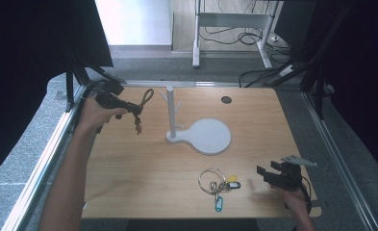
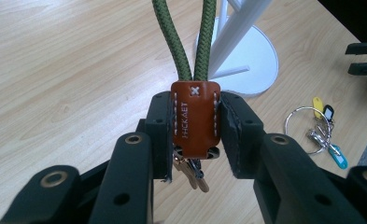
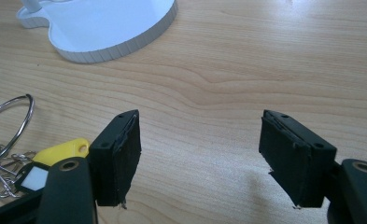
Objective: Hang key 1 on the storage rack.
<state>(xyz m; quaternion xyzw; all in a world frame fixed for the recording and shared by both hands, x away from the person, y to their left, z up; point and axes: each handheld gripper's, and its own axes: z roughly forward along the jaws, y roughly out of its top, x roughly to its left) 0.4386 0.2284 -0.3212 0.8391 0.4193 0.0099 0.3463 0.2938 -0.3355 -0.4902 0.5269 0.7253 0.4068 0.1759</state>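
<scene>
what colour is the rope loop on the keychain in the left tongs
Olive green rope loop, above a brown leather tab; clearest in the left gripper view.

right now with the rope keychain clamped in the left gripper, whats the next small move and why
Probably carry the left gripper toward the white stand and raise the green rope loop to peg height. Its jaws are shut on the brown leather tab, the loop hangs free, keys dangle beneath, and the pegs look bare. The right gripper is open beside the key ring.
</scene>
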